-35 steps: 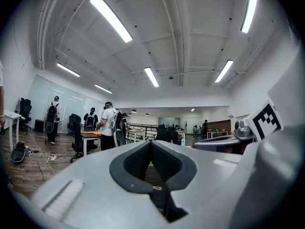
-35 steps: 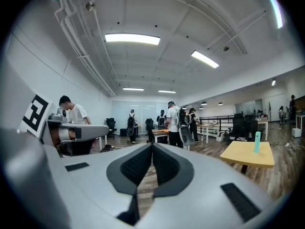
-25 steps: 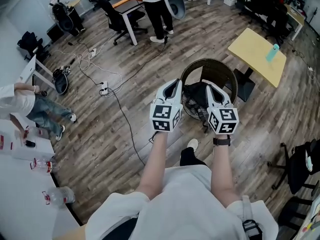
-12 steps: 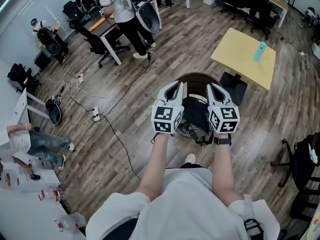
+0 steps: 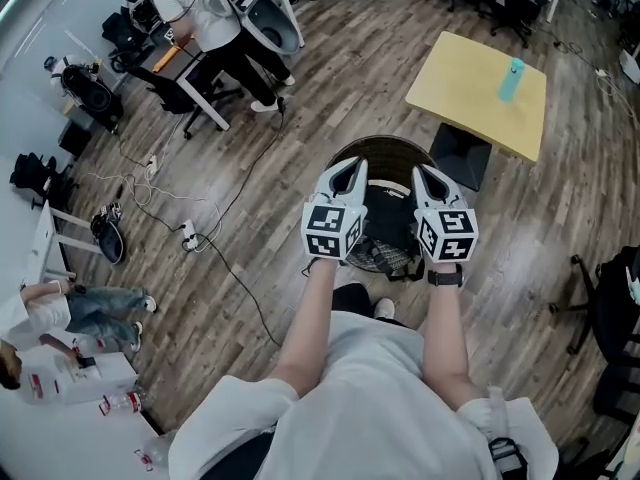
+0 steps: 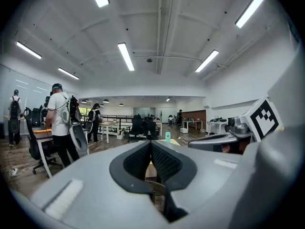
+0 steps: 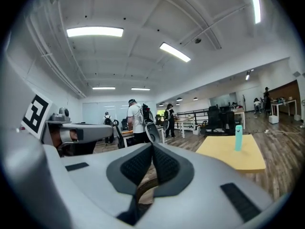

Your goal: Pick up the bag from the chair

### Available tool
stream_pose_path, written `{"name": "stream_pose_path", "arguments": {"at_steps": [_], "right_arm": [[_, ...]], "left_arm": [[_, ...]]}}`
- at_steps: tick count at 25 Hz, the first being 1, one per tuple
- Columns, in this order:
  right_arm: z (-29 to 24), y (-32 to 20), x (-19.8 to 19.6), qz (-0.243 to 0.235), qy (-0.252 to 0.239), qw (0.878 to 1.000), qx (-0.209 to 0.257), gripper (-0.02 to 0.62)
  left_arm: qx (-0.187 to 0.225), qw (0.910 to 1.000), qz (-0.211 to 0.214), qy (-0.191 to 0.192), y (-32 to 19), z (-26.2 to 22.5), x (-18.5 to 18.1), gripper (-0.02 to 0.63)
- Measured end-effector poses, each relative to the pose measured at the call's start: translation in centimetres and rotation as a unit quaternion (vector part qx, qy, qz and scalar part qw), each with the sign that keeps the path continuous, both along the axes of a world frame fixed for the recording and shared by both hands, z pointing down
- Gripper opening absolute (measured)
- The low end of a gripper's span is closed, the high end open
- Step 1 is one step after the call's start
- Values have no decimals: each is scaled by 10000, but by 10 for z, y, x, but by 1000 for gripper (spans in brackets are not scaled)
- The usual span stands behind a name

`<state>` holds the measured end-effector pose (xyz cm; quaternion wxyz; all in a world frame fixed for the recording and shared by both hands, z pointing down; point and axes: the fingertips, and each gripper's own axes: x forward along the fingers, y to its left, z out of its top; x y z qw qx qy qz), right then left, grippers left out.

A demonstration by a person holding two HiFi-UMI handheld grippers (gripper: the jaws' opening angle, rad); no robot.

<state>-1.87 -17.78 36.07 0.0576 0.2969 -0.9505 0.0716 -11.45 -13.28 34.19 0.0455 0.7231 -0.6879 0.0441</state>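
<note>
Right now I am holding the left tongs [image 5: 352, 168] and the right tongs [image 5: 420, 172] side by side, pointing roughly level over the round dark woven wicker chair [image 5: 345, 153]. Both pairs of jaws are pressing fully together, with nothing gripped between them. The black fabric bag [image 5: 390, 213] is lying in the chair's seat, showing between the two tongs in the head view. Beyond the chair, a pale yellow square worktop [image 5: 470, 98] is carrying an upright teal bottle [image 5: 511, 78].
</note>
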Motion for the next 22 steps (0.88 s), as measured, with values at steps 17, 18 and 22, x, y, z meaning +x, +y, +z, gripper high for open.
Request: {"name": "stream_pose_path", "arguments": {"at_steps": [17, 18, 22], "right_arm": [[137, -49, 27, 866, 792, 9826, -1442, 11], [147, -48, 23, 852, 884, 9805, -1537, 11], [187, -47, 9, 742, 1297, 9701, -1912, 11]], "left_arm": [[-1346, 9877, 735, 296, -56, 126, 4, 11], [-1446, 9860, 766, 313, -59, 135, 2, 12], [-1779, 9789, 877, 481, -71, 166, -11, 14]]}}
